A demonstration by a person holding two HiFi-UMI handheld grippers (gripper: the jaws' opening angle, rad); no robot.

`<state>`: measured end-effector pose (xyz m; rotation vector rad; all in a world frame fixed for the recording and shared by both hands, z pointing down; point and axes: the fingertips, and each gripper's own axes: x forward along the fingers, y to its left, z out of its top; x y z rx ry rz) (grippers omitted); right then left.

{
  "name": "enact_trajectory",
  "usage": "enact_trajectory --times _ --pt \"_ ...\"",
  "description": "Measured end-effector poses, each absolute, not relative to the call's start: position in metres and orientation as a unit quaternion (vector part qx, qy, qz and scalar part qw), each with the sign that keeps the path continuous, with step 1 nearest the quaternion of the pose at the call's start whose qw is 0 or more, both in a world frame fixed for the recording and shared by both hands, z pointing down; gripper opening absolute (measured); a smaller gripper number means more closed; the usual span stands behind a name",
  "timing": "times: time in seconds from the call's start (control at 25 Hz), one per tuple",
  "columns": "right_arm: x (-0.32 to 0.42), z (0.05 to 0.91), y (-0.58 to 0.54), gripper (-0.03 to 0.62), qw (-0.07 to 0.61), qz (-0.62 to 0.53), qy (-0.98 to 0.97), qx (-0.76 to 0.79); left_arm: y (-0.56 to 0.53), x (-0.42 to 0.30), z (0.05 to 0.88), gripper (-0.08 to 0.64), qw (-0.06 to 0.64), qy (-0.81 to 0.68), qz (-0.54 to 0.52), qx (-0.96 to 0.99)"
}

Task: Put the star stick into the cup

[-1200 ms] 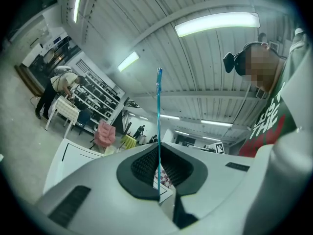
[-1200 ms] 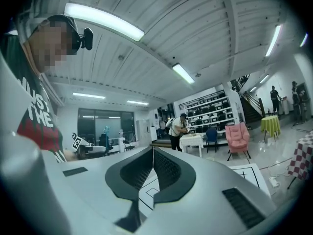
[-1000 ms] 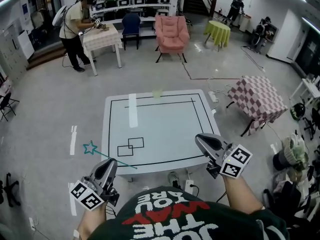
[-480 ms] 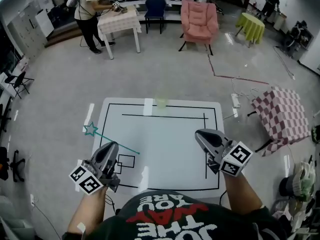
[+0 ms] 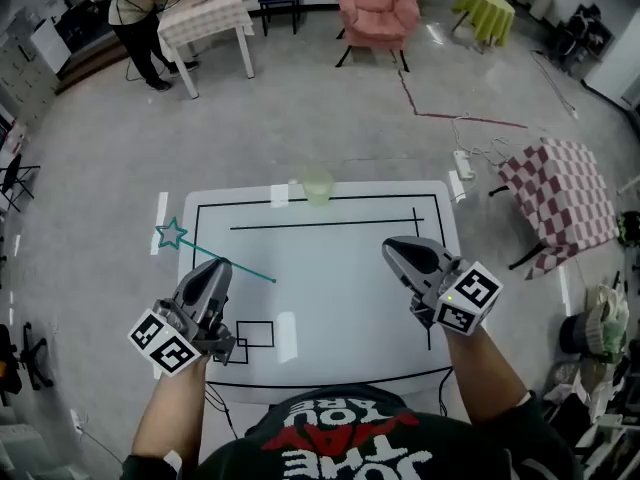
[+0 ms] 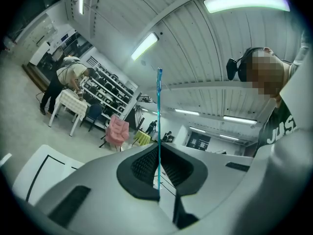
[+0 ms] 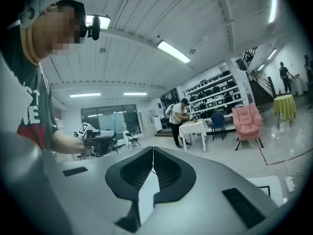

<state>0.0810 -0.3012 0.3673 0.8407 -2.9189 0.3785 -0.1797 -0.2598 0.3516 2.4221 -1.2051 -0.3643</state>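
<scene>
A person's left gripper (image 5: 218, 268) is clamping a teal star stick (image 5: 195, 246) over the left side of the white table (image 5: 340, 278), with the star reaching past the table's edge. The right gripper (image 5: 392, 249) is hovering over the right side, jaws together and empty. The pale cup (image 5: 318, 185) is standing at the table's far edge.

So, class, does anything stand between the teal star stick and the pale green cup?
Nothing visible does. The left gripper is shut on the teal star-tipped stick; between it and the pale green translucent cup at the white table's far edge lie only black lines.
</scene>
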Motion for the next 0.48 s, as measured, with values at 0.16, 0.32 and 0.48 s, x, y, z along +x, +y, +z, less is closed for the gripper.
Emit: enact_trajectory --times 0.16,0.32,0.48 --pt "0.064 0.377 -0.310 0.034 0.049 0.126 -0.947 0.290 -0.292 -0.192 0.364 0.018 0.208 -0.412 -0.134 0.877" --pt "0.051 0.384 -0.329 0.034 0.050 0.120 -0.947 0.294 -0.323 -0.193 0.377 0.018 0.210 -0.399 -0.138 0.882" --pt "0.040 0.385 -0.356 0.034 0.055 0.100 -0.950 0.291 -0.350 -0.190 0.383 0.018 0.203 -0.391 -0.132 0.888"
